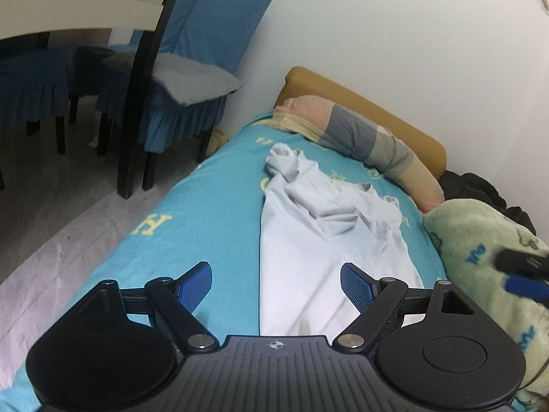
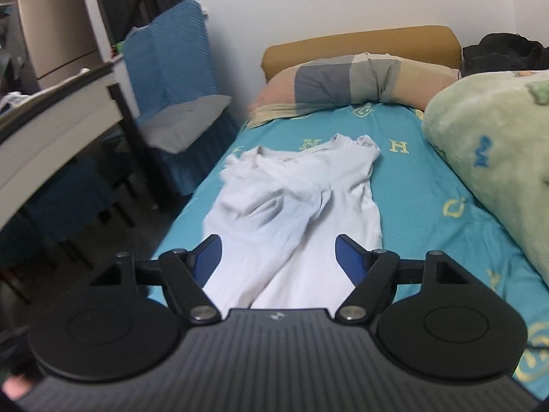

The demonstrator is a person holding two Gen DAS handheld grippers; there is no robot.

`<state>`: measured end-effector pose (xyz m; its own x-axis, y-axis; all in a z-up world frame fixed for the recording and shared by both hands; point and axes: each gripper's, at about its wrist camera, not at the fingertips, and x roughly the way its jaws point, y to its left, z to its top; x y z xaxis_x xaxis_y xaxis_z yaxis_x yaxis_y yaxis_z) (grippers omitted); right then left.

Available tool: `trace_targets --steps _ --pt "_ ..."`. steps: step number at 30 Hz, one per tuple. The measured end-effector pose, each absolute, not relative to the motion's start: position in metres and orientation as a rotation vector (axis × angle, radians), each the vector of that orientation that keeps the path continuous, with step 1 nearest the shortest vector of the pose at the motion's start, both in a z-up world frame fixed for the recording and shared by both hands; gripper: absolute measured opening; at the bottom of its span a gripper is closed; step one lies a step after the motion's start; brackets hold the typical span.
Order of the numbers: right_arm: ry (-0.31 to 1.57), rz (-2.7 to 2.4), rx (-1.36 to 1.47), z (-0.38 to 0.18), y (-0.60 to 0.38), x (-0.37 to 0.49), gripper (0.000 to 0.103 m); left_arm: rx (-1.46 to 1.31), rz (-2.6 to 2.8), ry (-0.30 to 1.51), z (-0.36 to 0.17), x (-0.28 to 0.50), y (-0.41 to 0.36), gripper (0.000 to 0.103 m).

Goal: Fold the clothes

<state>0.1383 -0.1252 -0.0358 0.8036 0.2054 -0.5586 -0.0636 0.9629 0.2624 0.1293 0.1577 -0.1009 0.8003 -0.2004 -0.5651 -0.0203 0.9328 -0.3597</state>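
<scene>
A white T-shirt (image 2: 291, 206) lies rumpled along the middle of the bed, on a turquoise bedsheet (image 2: 429, 213) printed with yellow "H" letters (image 2: 398, 146). The left gripper (image 1: 276, 283) and the right gripper (image 2: 278, 255) hover over its near end, jaws spread wide and empty. A green fleece blanket (image 2: 497, 158) carries blue lettering, too blurred to read.

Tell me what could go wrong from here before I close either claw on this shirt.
1. The white shirt is bunched and creased at its far end, so a fold started now would likely trap wrinkles.
2. Both the left claw and the right claw are open above the near hem; closing low could pinch the teal sheet too.
3. The green blanket lies close beside the shirt, and a wide swing could snag it.
</scene>
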Motion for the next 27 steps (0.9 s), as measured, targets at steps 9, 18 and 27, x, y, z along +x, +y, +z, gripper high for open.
trace_targets --steps 9,18,27 --pt "0.577 0.167 0.294 -0.043 -0.147 0.064 0.075 -0.332 -0.064 0.623 -0.079 0.108 0.141 0.082" --pt "0.631 0.123 0.349 -0.070 -0.174 0.081 0.075 -0.358 0.008 0.762 -0.099 0.193 0.109 0.072" --pt "0.759 0.067 0.517 -0.111 -0.216 0.123 0.075 -0.489 0.177 0.746 -0.120 0.312 0.056 0.067"
